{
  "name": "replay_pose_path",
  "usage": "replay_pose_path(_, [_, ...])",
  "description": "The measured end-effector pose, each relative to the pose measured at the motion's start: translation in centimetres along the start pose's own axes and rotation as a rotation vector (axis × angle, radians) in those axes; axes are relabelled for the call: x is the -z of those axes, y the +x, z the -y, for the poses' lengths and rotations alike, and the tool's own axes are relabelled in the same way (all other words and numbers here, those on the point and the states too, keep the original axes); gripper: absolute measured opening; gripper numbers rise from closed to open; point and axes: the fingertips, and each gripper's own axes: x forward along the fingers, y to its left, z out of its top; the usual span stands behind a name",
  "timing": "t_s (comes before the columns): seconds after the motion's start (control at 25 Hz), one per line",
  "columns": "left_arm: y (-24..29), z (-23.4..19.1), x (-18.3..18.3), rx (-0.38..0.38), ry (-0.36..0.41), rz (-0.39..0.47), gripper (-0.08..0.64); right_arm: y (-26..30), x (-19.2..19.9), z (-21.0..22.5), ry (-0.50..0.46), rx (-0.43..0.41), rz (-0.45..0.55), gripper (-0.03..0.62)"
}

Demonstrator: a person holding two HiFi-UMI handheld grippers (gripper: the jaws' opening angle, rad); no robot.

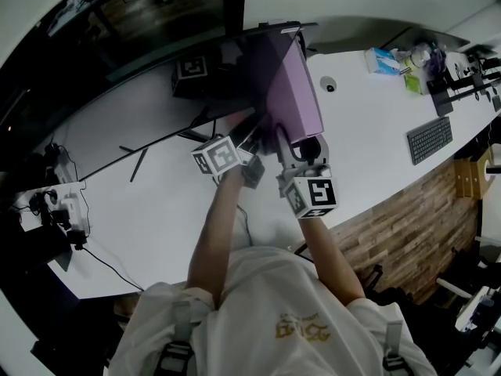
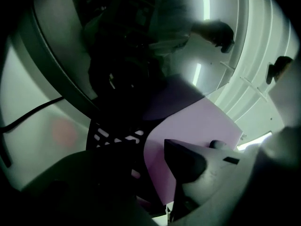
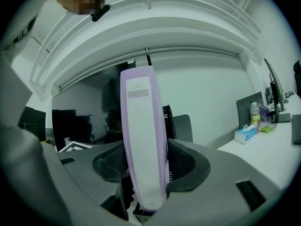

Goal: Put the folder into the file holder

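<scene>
A purple folder [image 1: 293,92] stands upright at the back of the white table, its lower part against a black mesh file holder [image 1: 227,65]. My left gripper [image 1: 257,146] is at the folder's near left corner. In the left gripper view the folder's face [image 2: 207,126] lies behind the right pad [image 2: 186,161], the holder's mesh [image 2: 113,135] is to the left, and the left gripper [image 2: 141,173] is open. My right gripper [image 1: 299,146] is at the near edge. In its view the pale spine [image 3: 143,140] rises between the jaws of the right gripper [image 3: 146,166], which stand loosely open beside it, with the holder [image 3: 168,119] behind.
A keyboard [image 1: 429,138], a tissue box [image 1: 382,59] and bottles lie on the table's right end. A small white round object [image 1: 329,84] sits right of the folder. Cables [image 1: 102,261] and devices lie at the left end. The table's front edge with its wood panel [image 1: 399,210] is near my right arm.
</scene>
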Motion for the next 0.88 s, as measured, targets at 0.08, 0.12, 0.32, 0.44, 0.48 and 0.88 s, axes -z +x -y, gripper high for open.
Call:
replay_pose_path(0.08, [-0.2,0.3,-0.6,0.012,-0.013,0.026,0.193,-0.2,0.3,0.0,0.01,0.005,-0.022,0.225])
replay_pose_path(0.12, [-0.4,0.5,-0.9,0.012,-0.009,0.033,0.195,-0.4,0.4,0.1,0.018,0.006,-0.029,0.229])
replay_pose_path(0.32, [-1.2,1.3,-1.4,0.006,0.008,0.064,0.193,-1.5,0.2,-0.2,0.027,-0.012,-0.035,0.23])
replay_pose_path(0.44, [-1.6,2.2,-1.1,0.005,0.032,0.069,0.19,-2.3,-0.4,-0.1,0.024,-0.015,-0.021,0.229])
replay_pose_path(0.48, [-1.8,2.6,-0.9,0.004,0.042,0.066,0.19,-2.6,-0.4,0.0,0.024,-0.016,-0.024,0.229])
replay_pose_path(0.88, [-3.5,6.5,0.9,-0.012,0.157,0.052,0.182,-6.3,-0.2,-0.2,0.077,-0.036,-0.062,0.225])
